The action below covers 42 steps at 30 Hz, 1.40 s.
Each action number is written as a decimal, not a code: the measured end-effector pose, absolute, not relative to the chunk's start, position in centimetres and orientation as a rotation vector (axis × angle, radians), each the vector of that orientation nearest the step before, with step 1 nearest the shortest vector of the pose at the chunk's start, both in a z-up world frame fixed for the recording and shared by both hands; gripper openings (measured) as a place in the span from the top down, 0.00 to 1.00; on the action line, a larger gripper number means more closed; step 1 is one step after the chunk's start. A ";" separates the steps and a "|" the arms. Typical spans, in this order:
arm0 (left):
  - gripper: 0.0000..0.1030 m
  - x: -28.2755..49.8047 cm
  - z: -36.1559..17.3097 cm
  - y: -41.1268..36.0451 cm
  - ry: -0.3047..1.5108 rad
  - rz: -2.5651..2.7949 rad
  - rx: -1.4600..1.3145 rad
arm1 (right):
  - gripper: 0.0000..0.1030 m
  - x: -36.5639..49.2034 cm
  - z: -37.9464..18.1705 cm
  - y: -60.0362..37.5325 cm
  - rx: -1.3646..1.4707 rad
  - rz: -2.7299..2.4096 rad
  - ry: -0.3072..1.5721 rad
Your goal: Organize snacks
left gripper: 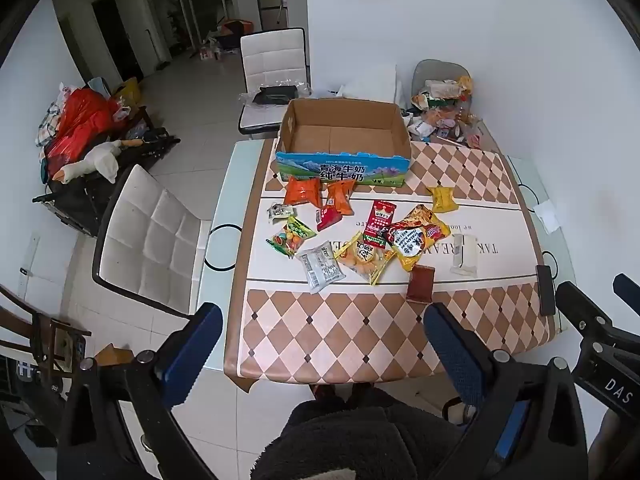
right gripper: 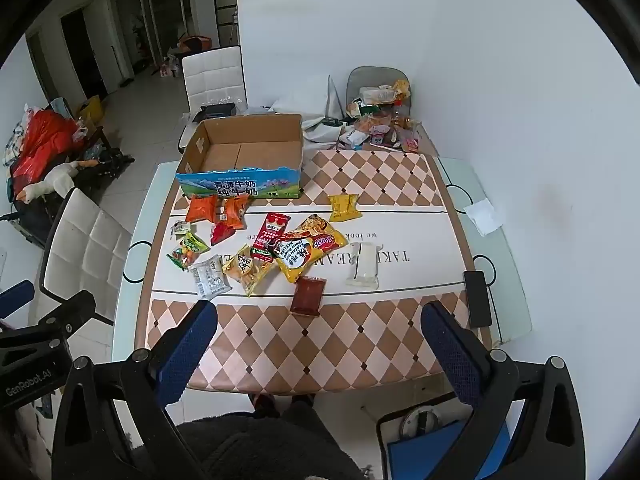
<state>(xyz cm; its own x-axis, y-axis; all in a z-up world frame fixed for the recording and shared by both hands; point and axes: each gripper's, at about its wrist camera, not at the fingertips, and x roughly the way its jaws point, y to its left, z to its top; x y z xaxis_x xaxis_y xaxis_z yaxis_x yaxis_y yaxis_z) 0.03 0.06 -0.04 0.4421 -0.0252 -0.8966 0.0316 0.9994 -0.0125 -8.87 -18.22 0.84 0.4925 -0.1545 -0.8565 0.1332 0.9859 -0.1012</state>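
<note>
Several snack packets lie scattered mid-table: two orange packs [left gripper: 303, 191], a yellow noodle bag [left gripper: 416, 238] [right gripper: 310, 248], a red packet [left gripper: 379, 218], a silver pack [left gripper: 321, 271], a brown packet [left gripper: 421, 283] [right gripper: 308, 295], a small yellow pack [left gripper: 441, 199] and a white pack [right gripper: 364, 265]. An empty cardboard milk box [left gripper: 344, 136] [right gripper: 244, 152] with a blue front stands behind them. My left gripper [left gripper: 322, 330] is open and empty, held high over the table's near edge. My right gripper [right gripper: 318, 326] is open and empty, likewise above the near edge.
The table [left gripper: 360, 344] has a checked cloth. A black phone [right gripper: 477, 299] lies near its right edge, a white tissue [right gripper: 483, 216] further back. A pile of wrappers [right gripper: 380, 120] sits at the far right corner. White chairs [left gripper: 148, 236] stand left and behind.
</note>
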 end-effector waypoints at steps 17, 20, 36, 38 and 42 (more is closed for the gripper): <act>0.00 0.0 0.0 0.0 1.109 -0.025 0.015 | 0.00 -7.5 0.7 -17.0 -0.028 -0.179 1.048; 0.00 0.0 0.0 0.0 1.110 -0.026 0.013 | 0.00 -6.9 0.6 -16.4 -0.026 -0.178 1.049; 0.00 0.7 -0.2 0.7 1.107 -0.026 0.010 | 0.00 -6.2 0.7 -16.1 -0.024 -0.178 1.048; 0.00 0.8 -0.2 0.7 1.108 -0.027 0.010 | 0.00 -6.5 0.7 -16.2 -0.025 -0.178 1.046; 0.00 0.7 -0.2 0.7 1.107 -0.028 0.009 | 0.00 -6.6 0.8 -16.3 -0.023 -0.177 1.044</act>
<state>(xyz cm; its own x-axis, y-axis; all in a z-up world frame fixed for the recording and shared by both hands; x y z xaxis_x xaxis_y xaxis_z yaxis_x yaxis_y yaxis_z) 0.74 0.72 -0.21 0.4469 -0.0180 -0.8944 0.0268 0.9996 -0.0068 -6.58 -16.32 0.76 0.4903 -0.1567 -0.8574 0.1345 0.9855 -0.1032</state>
